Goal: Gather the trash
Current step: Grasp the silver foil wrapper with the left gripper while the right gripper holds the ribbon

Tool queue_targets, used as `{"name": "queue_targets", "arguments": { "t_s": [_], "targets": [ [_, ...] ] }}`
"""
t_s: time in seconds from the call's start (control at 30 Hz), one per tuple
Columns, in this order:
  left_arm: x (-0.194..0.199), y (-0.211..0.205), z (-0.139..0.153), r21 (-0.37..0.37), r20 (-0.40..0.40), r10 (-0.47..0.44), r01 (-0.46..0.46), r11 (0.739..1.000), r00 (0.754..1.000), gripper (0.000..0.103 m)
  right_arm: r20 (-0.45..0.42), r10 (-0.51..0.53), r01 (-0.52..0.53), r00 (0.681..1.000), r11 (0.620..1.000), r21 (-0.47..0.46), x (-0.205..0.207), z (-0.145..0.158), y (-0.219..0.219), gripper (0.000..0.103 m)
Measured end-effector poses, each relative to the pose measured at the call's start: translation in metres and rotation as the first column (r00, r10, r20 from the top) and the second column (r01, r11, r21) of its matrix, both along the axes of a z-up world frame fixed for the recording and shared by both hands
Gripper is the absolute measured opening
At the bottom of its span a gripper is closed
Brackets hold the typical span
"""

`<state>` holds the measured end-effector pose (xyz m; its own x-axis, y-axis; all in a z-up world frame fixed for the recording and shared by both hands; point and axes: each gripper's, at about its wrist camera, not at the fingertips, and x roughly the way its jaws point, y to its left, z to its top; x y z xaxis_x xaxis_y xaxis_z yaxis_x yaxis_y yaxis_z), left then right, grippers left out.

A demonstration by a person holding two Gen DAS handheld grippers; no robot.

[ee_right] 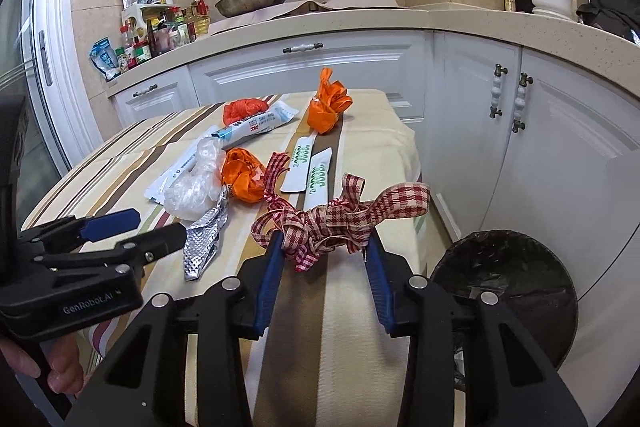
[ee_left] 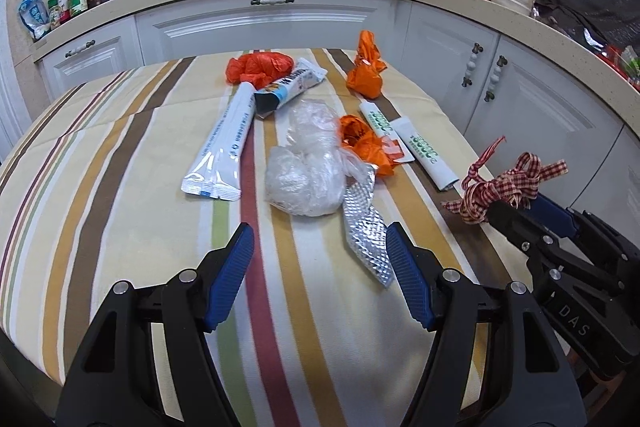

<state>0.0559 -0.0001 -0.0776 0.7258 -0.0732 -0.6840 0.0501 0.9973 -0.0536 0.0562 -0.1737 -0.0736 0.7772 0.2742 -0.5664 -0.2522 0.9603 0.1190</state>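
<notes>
Right wrist view: a knotted red-and-cream gingham ribbon (ee_right: 332, 223) is seen clamped between the blue pads of the right gripper (ee_right: 325, 251), its jaws closed on the bundle, which is held above the near edge of the striped table (ee_right: 120, 163). A black-lined trash bin (ee_right: 508, 271) is seen just right of the ribbon and lower, beside the table edge. The remaining trash is laid out beyond the ribbon: a crumpled silver foil strip (ee_right: 204, 239) to its left, a clear plastic bag (ee_right: 196, 183) behind the foil, an orange wrapper (ee_right: 240, 175) beside that bag, and two white sachets with green print (ee_right: 316, 171) directly behind the ribbon. The left gripper (ee_left: 320, 247) is shown with jaws spread wide and nothing between them, left of the ribbon, the foil strip lying against its right pad
</notes>
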Motion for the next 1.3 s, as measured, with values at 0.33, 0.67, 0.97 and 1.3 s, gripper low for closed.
{"name": "queue_targets", "arguments": {
  "t_s": [0.33, 0.67, 0.97, 1.3],
  "targets": [
    [0.009, -0.026, -0.018, 0.032, -0.021, -0.025, 0.025, 0.999, 0.999, 0.035, 0.001, -0.027, 0.027, 1.000, 0.999, 0.018, -0.003, -0.002, -0.019, 0.040],
    [-0.005, -0.030, -0.016, 0.042, -0.019, -0.049, 0.050, 0.998, 0.999, 0.019, 0.003, -0.054, 0.054, 0.999, 0.998, 0.030, -0.007, -0.003, -0.032, 0.040],
    [-0.020, -0.033, 0.003, 0.040, 0.032, -0.081, 0.079, 0.996, 0.996, 0.019, 0.020, -0.089, 0.088, 0.996, 0.996, 0.020, -0.012, 0.002, -0.041, 0.040],
    [-0.006, -0.083, 0.021, 0.041, 0.093, -0.185, 0.182, 0.982, 0.978, 0.019, 0.030, -0.232, 0.232, 0.972, 0.972, -0.021, -0.018, 0.001, -0.090, 0.040]
  ]
}}
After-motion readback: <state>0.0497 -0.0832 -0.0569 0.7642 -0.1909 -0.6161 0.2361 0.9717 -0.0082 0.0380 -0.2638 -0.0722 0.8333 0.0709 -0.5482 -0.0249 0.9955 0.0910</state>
